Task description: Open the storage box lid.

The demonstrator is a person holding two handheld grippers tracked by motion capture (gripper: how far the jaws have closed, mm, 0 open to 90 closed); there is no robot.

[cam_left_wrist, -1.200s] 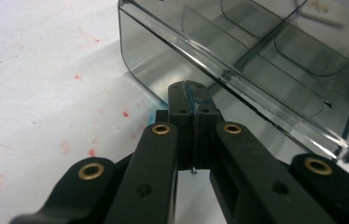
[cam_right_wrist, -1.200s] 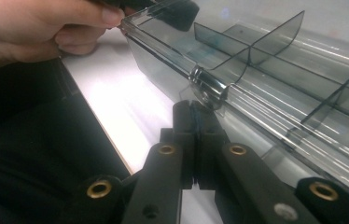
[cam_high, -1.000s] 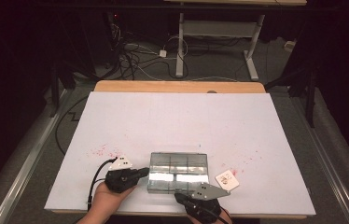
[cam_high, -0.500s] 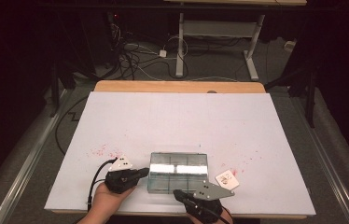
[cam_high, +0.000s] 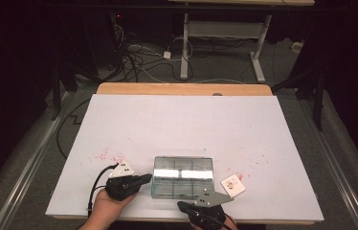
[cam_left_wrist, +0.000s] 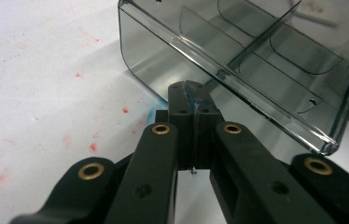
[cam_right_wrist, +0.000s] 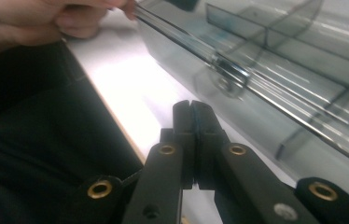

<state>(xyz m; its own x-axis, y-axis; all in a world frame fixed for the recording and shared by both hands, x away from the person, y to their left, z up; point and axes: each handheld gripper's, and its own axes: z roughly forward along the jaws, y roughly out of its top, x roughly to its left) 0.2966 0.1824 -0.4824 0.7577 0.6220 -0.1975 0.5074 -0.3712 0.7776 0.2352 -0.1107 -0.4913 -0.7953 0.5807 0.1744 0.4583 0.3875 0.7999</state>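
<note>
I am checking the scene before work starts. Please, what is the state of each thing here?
Clear divided box: lid closed, lying flat on the table.
Left tongs: shut, empty, tips at the box's side.
Right tongs: shut, empty, beside the box's near edge.
Small white card: lying flat, right of the box.

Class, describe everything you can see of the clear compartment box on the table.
The compartment box is clear, grey-tinted plastic, rectangular with rounded corners. Inner dividers split it into compartments, which look empty. A latch sits on its near long side. It lies flat near the front edge of the white table. The shut left hand-held gripper has its tips at the box's side wall; whether they touch is unclear.
</note>
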